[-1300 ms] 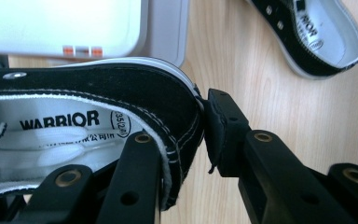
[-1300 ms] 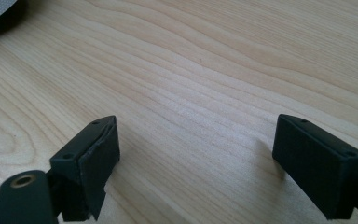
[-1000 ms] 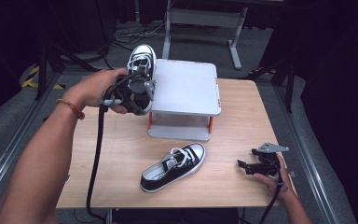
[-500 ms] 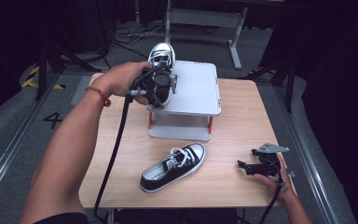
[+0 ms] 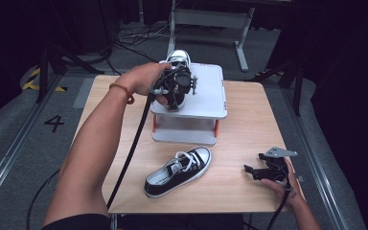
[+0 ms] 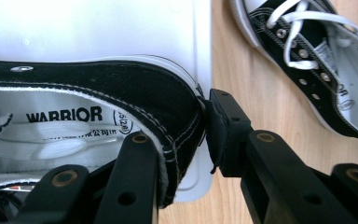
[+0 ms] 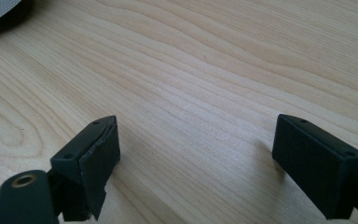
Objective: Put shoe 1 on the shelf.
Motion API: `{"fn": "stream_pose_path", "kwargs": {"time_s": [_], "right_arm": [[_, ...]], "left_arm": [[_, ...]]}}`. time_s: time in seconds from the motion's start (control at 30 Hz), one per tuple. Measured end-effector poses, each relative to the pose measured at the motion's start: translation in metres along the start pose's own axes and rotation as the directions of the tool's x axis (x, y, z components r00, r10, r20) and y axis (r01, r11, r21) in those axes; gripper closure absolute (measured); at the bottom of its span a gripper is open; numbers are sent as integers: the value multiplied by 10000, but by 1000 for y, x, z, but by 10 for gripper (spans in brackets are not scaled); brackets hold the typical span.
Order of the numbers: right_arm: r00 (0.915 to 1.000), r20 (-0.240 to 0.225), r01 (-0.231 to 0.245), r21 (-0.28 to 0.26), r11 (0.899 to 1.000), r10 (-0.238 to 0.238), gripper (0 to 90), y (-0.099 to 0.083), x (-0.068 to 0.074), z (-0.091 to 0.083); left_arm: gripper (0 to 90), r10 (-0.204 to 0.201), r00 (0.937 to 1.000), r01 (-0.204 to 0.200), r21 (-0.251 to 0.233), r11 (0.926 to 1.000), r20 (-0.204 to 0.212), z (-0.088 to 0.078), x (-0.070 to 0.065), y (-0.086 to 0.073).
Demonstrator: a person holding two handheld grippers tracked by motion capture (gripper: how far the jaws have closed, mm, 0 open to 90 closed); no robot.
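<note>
A black canvas sneaker with a white toe cap [image 5: 178, 58] hangs over the left part of a white raised platform [image 5: 206, 91]. My left gripper [image 5: 177, 88] is shut on it. In the left gripper view the jaws [image 6: 182, 135] clamp the sneaker's heel wall [image 6: 121, 93], one inside by the "WARRIOR" insole and one outside, at the platform's edge [image 6: 98, 28]. The matching sneaker [image 5: 178, 170] [image 6: 317, 56] lies on its sole on the wooden table in front of the platform. My right gripper [image 5: 251, 170] [image 7: 196, 149] rests open on the table at the front right, holding nothing.
The wooden table [image 5: 249, 120] has bare room right of the platform and around the right gripper. A black cable [image 5: 134, 143] trails from the left gripper along the forearm. Dark floor with cables and a metal frame [image 5: 211, 19] lies beyond the table.
The left hand has carried the held sneaker rightward from the table's back left to above the platform and a little lower. The right gripper and the lying sneaker stayed still.
</note>
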State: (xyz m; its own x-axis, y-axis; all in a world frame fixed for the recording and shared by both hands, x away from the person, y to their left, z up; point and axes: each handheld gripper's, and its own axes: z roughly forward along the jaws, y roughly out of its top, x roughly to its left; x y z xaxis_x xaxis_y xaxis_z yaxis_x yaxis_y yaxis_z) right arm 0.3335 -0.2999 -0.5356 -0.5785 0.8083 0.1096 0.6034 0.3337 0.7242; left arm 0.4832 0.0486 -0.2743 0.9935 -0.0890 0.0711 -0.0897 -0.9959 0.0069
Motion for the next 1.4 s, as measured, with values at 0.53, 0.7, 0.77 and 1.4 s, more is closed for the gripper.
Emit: {"fn": "stream_pose_path", "kwargs": {"time_s": [0.53, 0.7, 0.77, 1.4], "right_arm": [[10000, -8, 14, -1, 10000, -14, 152, 0, 0, 0], [10000, -16, 23, -7, 10000, -23, 153, 0, 0, 0], [10000, -19, 23, -6, 10000, -23, 153, 0, 0, 0], [10000, -32, 51, -15, 10000, -51, 153, 0, 0, 0]], "left_arm": [[662, -266, 9995, 260, -342, 9991, -166, 0, 5, -3], [578, -665, 9966, 618, -907, 9940, -494, -4, 3, -8], [560, -784, 9957, 718, -1228, 9898, -498, -6, 2, -11], [271, -1768, 9605, 1275, -2251, 9660, -2149, -34, -31, -50]]}}
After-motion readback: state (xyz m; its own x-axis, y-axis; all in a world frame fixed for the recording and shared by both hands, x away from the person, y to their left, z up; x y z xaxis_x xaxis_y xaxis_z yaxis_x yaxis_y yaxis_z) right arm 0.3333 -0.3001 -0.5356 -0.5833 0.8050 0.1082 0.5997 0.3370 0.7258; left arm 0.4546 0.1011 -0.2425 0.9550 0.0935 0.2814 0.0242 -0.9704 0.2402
